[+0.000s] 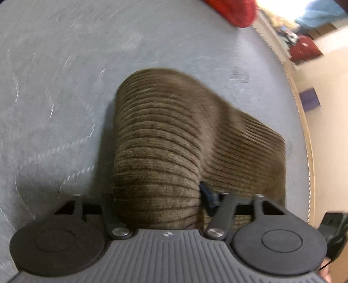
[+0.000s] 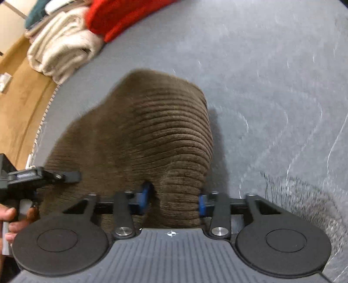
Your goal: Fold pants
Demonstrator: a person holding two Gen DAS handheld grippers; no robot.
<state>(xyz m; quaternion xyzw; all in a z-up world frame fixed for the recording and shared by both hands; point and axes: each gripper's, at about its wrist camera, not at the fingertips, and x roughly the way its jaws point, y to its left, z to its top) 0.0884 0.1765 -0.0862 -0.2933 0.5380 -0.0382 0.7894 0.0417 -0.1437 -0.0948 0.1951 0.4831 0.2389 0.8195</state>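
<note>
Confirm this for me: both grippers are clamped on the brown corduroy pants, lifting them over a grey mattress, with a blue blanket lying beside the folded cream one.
One detail is wrong: the blanket beside the folded cream one is red, not blue, as the right wrist view shows. Both grippers, left and right, do clamp the brown corduroy pants over the grey mattress.

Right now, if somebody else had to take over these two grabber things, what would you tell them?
Left hand-held gripper: shut on a bunched fold of the brown corduroy pants.
Right hand-held gripper: shut on another bunch of the same pants, lifted off the grey mattress.
Both views are motion-blurred, so the cloth seems to be mid-carry.
Elsewhere: a red blanket and cream towels sit at the mattress edge, apart from the pants.
Done: both ends gripped, fabric doubling over.
Left: probably lay the held edge down, release, and smooth the fold.
</note>
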